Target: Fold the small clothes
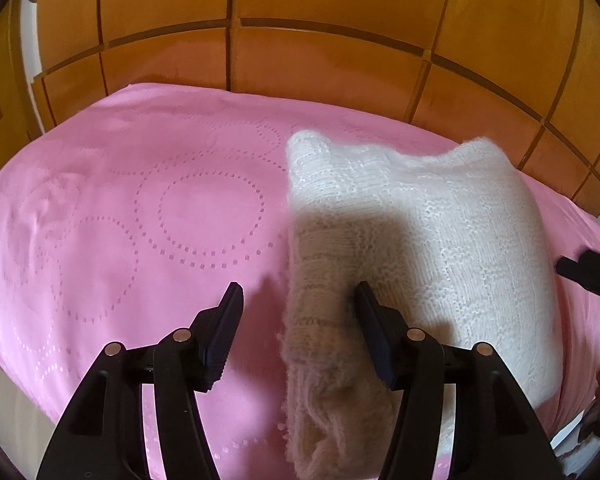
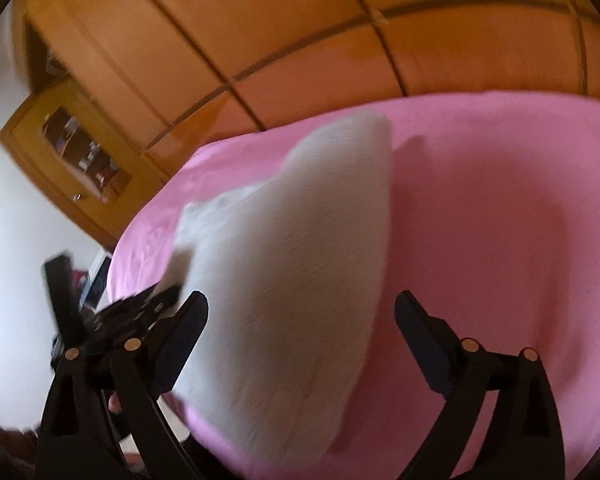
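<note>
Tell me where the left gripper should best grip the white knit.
Probably the near left edge of the white knit, where the bunched, fringed roll already sits between the open left gripper jaws. Come straight forward from the near side: that edge is raised and thick.

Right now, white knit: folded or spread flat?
Folded. The white knit lies doubled into a thick compact block on the pink bedspread, with a rounded fold along its left side. Both tongs are open, neither gripping it.
</note>
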A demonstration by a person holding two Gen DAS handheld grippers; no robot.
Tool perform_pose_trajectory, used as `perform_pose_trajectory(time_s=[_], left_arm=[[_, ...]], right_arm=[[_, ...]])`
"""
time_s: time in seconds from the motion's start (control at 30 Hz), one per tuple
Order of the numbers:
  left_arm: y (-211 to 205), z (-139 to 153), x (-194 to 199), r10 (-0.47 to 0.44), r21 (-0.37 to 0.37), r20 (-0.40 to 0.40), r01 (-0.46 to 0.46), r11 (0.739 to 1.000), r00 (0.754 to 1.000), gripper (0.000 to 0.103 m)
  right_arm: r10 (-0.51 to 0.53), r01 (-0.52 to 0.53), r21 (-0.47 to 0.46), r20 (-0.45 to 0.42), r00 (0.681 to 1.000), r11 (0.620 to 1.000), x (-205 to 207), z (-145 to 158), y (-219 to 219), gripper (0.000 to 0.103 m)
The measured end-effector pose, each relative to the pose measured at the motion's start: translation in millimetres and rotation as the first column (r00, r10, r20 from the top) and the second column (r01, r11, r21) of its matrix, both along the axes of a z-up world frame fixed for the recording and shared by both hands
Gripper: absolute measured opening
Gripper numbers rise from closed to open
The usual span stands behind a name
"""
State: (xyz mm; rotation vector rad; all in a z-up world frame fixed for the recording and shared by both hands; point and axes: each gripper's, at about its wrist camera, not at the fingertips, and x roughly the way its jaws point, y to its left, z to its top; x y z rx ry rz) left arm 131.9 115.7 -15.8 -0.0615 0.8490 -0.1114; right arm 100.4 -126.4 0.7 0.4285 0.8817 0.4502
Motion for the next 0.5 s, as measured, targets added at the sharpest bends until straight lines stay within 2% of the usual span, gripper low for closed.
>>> perform_pose_trajectory(time_s=[0.07, 0.2, 0.4, 0.5], left_arm=[[1, -1, 0, -0.004, 0.005, 0.004, 0.004, 1.0, 1.0, 0.062], [3, -4, -1, -0.016, -0.019, 0.001, 0.016, 1.0, 1.0, 0.064], [8, -10, 3, -0.034, -0.056, -0.006, 0.033, 0.998, 0.999, 0.067], [13, -15, 7, -0.05, -0.111, -0.016, 0.047, 0.993, 0.999, 0.067]], right_arm=[[-0.005, 0.005, 0.021, -0.035, 0.999, 1.0, 17, -11, -4, 0.095], [0.02, -0.013, 0.072, -0.084, 0.996, 0.997, 38, -30, -7, 0.101], [0.062, -0.049, 0.128, -0.096, 0.993, 0.991, 44, -40, -8, 0.101], [0.084, -0.069, 0.148, -0.095, 0.992, 0.987, 47, -42, -5, 0.101]])
